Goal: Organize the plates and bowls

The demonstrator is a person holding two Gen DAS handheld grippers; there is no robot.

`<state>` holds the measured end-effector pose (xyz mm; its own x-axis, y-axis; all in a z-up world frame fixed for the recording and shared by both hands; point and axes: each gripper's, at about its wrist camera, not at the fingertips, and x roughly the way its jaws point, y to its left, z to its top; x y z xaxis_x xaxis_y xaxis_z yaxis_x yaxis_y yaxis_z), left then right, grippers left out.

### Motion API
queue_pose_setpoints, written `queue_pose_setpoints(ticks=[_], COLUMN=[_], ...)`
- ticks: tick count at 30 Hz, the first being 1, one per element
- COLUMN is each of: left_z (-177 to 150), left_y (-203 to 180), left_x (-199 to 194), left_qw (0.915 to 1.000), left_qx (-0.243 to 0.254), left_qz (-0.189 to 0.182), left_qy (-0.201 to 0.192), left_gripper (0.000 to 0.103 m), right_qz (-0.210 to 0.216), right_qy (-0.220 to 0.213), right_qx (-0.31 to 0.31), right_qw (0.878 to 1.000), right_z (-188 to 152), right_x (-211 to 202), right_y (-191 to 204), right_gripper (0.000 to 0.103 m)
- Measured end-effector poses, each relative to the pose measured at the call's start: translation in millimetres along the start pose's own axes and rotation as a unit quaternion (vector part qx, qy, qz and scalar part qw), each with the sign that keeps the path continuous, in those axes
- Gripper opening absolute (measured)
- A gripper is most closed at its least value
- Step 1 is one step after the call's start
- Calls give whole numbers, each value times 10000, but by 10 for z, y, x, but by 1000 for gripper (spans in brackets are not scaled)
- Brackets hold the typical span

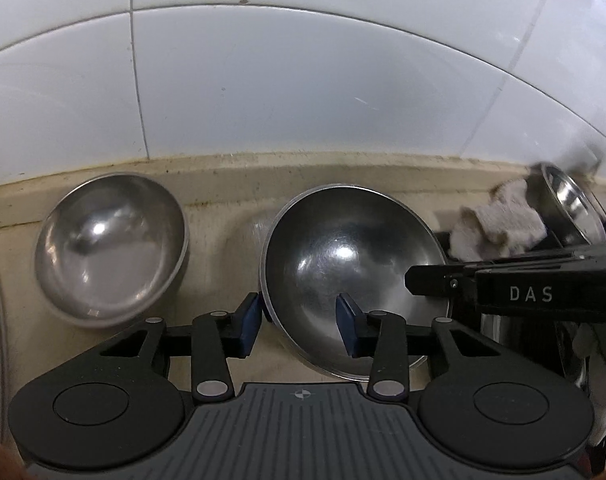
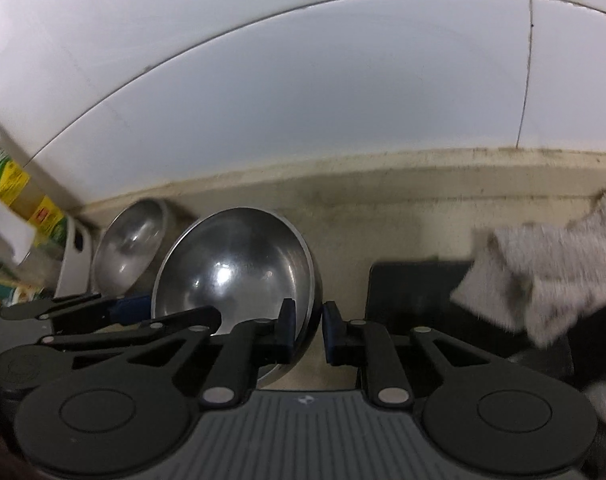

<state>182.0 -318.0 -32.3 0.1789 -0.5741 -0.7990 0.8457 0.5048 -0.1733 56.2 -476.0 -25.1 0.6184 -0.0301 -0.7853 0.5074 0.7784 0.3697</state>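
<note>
White tiles make the wall (image 1: pixel 303 92) at the back, and a cream-coloured counter (image 1: pixel 223 216) with brown dirt marks runs along under it.

Far to the left in the right wrist view stand some bottles with green and yellow labels (image 2: pixel 11 184), tucked in the corner out of the way. Next comes the small steel bowl (image 1: pixel 111 246). It sits alone on the counter near the wall, and nothing touches it. I think it waits for its turn.

Beside it is the big steel bowl (image 1: pixel 353 276), tipped so its inside faces us. Both tools are at this one. The left gripper (image 1: pixel 299 320) has its blue pads either side of the bowl's left rim, one outside and one inside. They are partly apart, and I cannot tell if they press yet. The right gripper (image 2: pixel 306 330) pinches the bowl's right rim, and its pads look closed tight on the thin metal. Two grips on opposite edges likely keep a shiny, slippery bowl from swinging when it is lifted.

Further right lies a grey rag (image 1: pixel 499 226) over something dark. Past it another steel dish (image 1: pixel 571 204) leans on its side.
</note>
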Motion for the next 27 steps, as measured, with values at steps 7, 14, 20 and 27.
queue_pose_setpoints(ticks=[7, 14, 20, 27], left_z=[-171, -274, -316, -296], left_y=[-63, -48, -49, -60], left_x=[-76, -59, -138, -30], left_qw=[9999, 9992, 9990, 9989], left_qx=[35, -41, 58, 121], left_qz=[-31, -128, -201, -135], left_qy=[144, 375, 394, 428], left_gripper=[51, 53, 54, 57], right_qz=[62, 58, 155, 128], right_qy=[233, 532, 836, 1034], right_qx=[-98, -110, -48, 20], right_qw=[9997, 9985, 9964, 9946], right_z=[-234, -308, -337, -326], right_x=[-157, -140, -114, -2], right_y=[107, 117, 94, 68], right_gripper=[13, 13, 13, 14])
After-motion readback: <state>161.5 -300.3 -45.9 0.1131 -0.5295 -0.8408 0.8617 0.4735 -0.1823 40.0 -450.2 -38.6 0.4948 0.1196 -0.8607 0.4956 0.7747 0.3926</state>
